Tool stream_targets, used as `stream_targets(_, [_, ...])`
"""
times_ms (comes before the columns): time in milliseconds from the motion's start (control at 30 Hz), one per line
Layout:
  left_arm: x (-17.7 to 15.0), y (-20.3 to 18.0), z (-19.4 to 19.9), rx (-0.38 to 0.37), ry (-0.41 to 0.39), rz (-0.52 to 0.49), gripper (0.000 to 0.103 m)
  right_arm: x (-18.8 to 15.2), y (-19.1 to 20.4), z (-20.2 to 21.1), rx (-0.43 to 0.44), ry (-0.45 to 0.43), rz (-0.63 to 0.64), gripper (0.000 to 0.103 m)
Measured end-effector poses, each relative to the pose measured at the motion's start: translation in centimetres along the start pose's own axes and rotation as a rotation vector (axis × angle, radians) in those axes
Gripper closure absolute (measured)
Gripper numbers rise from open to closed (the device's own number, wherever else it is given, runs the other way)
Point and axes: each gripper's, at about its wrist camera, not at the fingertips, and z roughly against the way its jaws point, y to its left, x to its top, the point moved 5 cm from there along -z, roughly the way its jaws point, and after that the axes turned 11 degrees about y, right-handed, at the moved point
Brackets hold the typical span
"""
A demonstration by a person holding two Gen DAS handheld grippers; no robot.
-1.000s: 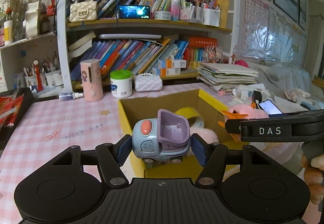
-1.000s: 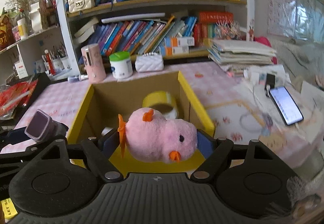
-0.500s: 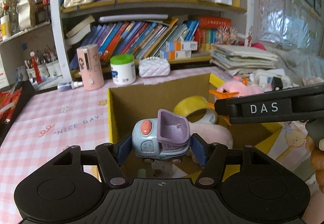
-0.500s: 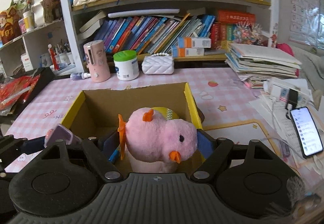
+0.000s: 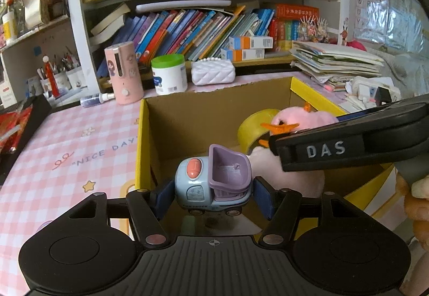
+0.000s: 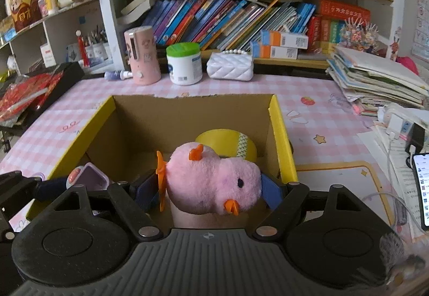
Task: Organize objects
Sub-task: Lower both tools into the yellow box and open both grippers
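— Pink checked cloth covers the counter (image 6: 316, 97), with a crowded bookshelf (image 6: 241, 20) behind it. What sits in the middle?

— An open cardboard box (image 6: 278, 130) with yellow rims. Both grippers hang over its near edge.

— What does the left gripper (image 5: 211, 190) carry?

— A small blue toy truck (image 5: 211, 183) with a purple scoop, pinched between the blue fingers (image 5: 261, 195), which are closed narrow on its sides. It hangs over the box's near left part.

— And the right gripper (image 6: 211, 188)?

— Its fingers (image 6: 270, 190) are clamped on a pink plush chick (image 6: 211, 183) with an orange beak and comb, held above the box's near end. From the left wrist view the chick appears just to the right of the truck.

— Anything inside the box?

— A yellow tape roll (image 6: 228, 143) lies near the far right corner, behind the chick.

— And beyond the box?

— A pink cylinder (image 6: 142, 55), a green-lidded white jar (image 6: 185, 64) and a white quilted purse (image 6: 232, 69) stand in a row by the shelf. A stack of papers (image 6: 375, 81) and a phone (image 6: 422, 188) lie to the right.
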Motion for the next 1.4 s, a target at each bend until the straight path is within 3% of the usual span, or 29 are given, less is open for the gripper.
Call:
stream_targets(433, [-0.1, 0.1, 0.8, 0.047, -0.023, -0.04, 0.029, 0.3, 0.7, -2.1, 0.025, 0.051, 0.034, 0.024])
stream_targets(567, [-0.1, -0.3, 1.3, 0.047, -0.037, -0.063, 0.021, 0.7, 1.0, -2.4, 0.021, 0.057, 0.046, 0.024])
stream_targets(933, [-0.6, -0.4, 2.3, 0.049, -0.057, -0.046, 0.02, 0.8, 1.2, -3.0, 0.012, 0.067, 0.066, 0.014])
stream_targets(1033, [-0.9, -0.4, 2.9, 0.054, -0.072, -0.033, 0.019, 0.7, 1.2, -2.6, 0.006, 0.055, 0.054, 0.008])
stream_targets(1400, [-2.6, 1.1, 5.8, 0.071, -0.117, 0.042, 0.017, -0.6, 1.8, 1.2, -0.021, -0.026, 0.02, 0.006])
